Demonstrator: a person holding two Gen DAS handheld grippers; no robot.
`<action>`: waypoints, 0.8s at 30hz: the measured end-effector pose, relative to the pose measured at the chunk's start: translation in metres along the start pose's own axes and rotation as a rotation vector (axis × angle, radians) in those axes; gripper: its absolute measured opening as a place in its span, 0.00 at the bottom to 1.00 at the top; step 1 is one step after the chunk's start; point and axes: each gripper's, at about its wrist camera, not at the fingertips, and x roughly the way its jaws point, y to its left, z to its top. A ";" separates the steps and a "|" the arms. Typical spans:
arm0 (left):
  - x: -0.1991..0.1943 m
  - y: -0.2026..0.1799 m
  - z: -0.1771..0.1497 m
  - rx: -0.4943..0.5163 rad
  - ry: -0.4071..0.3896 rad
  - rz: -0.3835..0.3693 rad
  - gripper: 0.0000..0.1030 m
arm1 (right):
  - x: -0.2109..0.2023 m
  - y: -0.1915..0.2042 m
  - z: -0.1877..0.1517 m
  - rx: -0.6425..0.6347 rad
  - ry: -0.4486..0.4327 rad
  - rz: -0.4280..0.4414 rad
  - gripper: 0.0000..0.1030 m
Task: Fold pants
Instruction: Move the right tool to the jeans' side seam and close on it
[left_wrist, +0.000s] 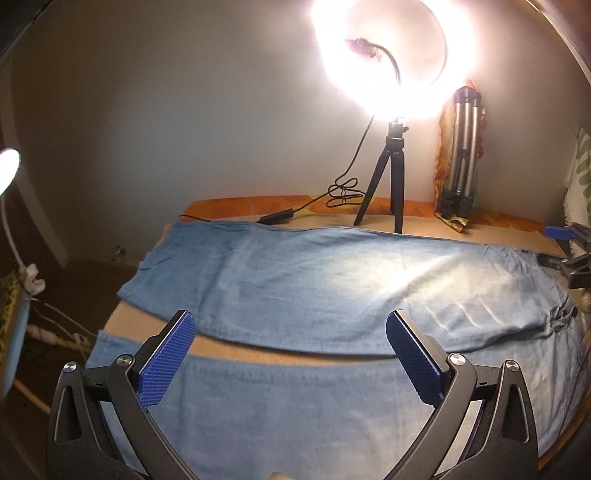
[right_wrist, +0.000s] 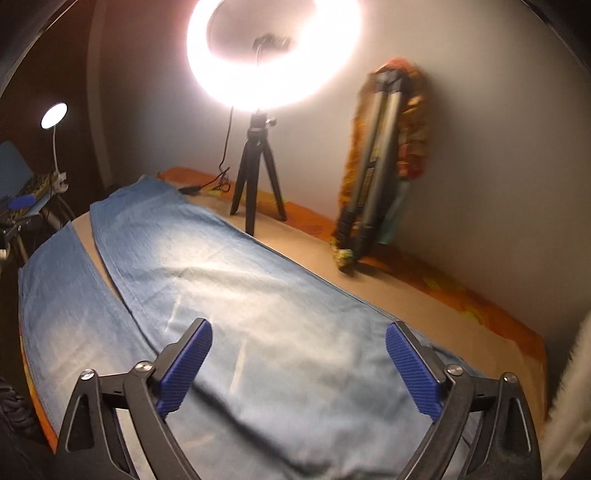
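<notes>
Light blue jeans (left_wrist: 332, 280) lie flat on a brown tabletop (left_wrist: 155, 317), the two legs spread apart with a strip of table between them. My left gripper (left_wrist: 290, 319) hovers open above the near leg (left_wrist: 295, 406), nothing between its blue pads. In the right wrist view the jeans (right_wrist: 258, 288) run away to the left, and my right gripper (right_wrist: 300, 326) stands open over the wide upper part, holding nothing. At the right edge of the left wrist view, the right gripper (left_wrist: 550, 245) shows near the waist end.
A lit ring light on a small black tripod (left_wrist: 391, 177) stands at the table's back edge, its cable (left_wrist: 343, 192) coiled beside it. A folded silver tripod (right_wrist: 373, 177) leans on the wall. A small lamp (right_wrist: 53, 114) glows beyond the table's left end.
</notes>
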 end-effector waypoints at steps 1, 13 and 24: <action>0.008 0.000 0.003 0.001 0.013 -0.009 1.00 | 0.013 0.000 0.007 -0.010 0.013 0.016 0.88; 0.103 0.013 0.025 -0.013 0.128 -0.044 0.92 | 0.144 -0.008 0.051 -0.084 0.143 0.094 0.69; 0.140 0.019 0.029 0.001 0.146 -0.040 0.91 | 0.215 -0.002 0.061 -0.169 0.201 0.179 0.68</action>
